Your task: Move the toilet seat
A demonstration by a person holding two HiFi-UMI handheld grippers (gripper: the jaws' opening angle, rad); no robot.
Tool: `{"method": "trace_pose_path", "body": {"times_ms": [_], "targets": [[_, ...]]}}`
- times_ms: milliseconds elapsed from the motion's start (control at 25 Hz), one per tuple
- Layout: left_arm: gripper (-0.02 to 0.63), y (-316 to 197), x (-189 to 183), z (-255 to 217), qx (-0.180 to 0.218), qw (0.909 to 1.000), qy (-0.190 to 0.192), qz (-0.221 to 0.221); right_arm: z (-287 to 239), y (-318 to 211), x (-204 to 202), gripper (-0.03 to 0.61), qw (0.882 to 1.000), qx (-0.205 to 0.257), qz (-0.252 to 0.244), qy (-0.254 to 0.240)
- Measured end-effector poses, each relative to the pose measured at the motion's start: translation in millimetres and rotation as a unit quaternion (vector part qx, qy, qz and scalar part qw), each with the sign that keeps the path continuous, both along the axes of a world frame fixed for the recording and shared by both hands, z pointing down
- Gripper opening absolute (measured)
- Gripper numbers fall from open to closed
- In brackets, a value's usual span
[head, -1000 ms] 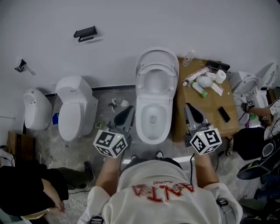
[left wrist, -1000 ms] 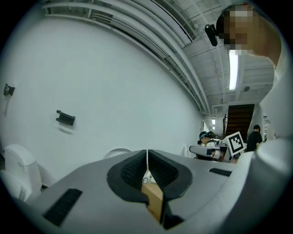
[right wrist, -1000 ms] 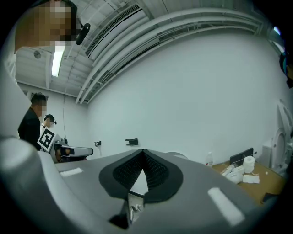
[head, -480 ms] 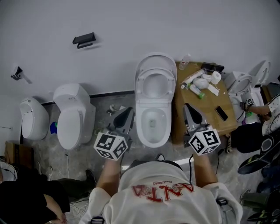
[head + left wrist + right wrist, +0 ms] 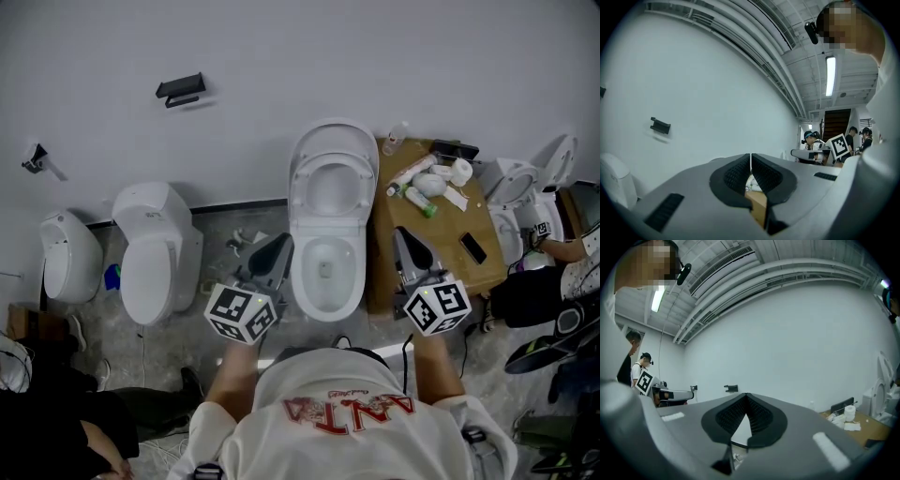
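A white toilet [image 5: 323, 281] stands in the middle of the head view. Its seat and lid [image 5: 333, 164] are tipped up against the wall, and the bowl is uncovered. My left gripper [image 5: 279, 244] hangs just left of the bowl, shut with nothing in it. My right gripper [image 5: 406, 234] is held to the right of the bowl, over the edge of the wooden table, also shut and empty. In the left gripper view the left gripper [image 5: 750, 161] has its pads pressed together. The right gripper [image 5: 746, 399] shows the same in the right gripper view. Neither touches the toilet.
A wooden table [image 5: 448, 239] right of the toilet carries bottles, a toilet roll [image 5: 460, 172] and a phone [image 5: 471, 247]. A closed toilet [image 5: 155, 253] and another fixture [image 5: 64, 258] stand at left, another toilet [image 5: 520, 178] at far right. People are at both lower corners.
The head view has shifted slightly, so the toilets sit a little differently in it. Both grippers stay shut and about where they were beside the bowl.
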State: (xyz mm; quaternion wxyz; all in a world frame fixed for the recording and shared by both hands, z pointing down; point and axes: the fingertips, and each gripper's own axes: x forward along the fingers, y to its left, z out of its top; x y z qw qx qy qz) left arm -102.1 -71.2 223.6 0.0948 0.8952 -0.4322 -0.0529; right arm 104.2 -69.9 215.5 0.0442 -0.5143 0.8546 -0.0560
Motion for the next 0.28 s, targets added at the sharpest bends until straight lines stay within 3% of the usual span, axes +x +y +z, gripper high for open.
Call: {"method": "trace_pose_path", "body": {"times_ms": [280], "targets": [[0.018, 5.2, 5.5, 5.7, 0.001, 1.0, -0.002, 0.0, 6.3, 3.7, 1.3, 0.002, 1.0, 0.001, -0.007, 0.003]]}}
